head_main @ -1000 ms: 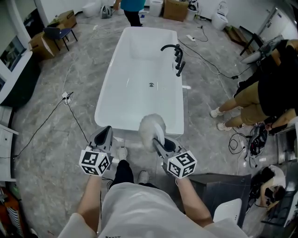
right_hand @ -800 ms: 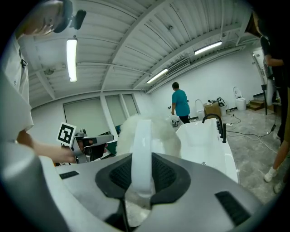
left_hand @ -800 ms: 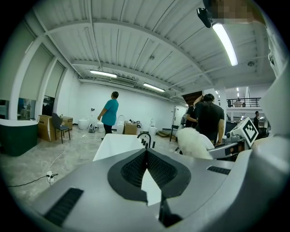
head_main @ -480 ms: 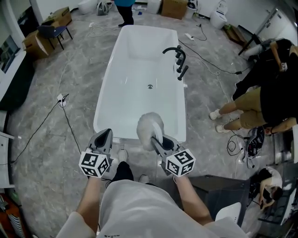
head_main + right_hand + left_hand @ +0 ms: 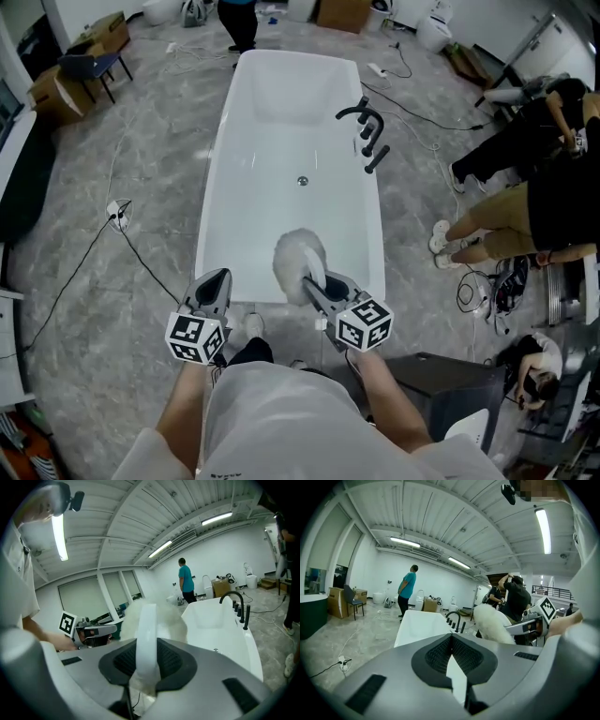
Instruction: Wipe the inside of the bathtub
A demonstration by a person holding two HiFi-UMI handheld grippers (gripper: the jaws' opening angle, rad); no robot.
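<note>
The right gripper (image 5: 314, 286) is clamped on the flat white handle (image 5: 145, 634) of a fluffy white duster (image 5: 300, 255), whose head sticks up ahead of the jaws. The left gripper (image 5: 214, 281), just to its left, has its jaws pressed together with nothing between them. Directly ahead of both lies the white bathtub (image 5: 211, 187), its near rim just beyond the jaw tips. The duster head hangs over that near end and hides part of the rim and inner wall. Farther ahead are the drain (image 5: 302, 181) and, on the tub's right edge, a black faucet (image 5: 361, 112). To the right of the right gripper stand people in dark tops (image 5: 525, 187), partly cut off. Left of the left gripper, a cable (image 5: 141, 253) trails over the marble floor. Past the tub's far end stands a person in a teal shirt (image 5: 186, 585), cropped in the head view. Each gripper's grey body blocks the lower half of its own view.
</note>
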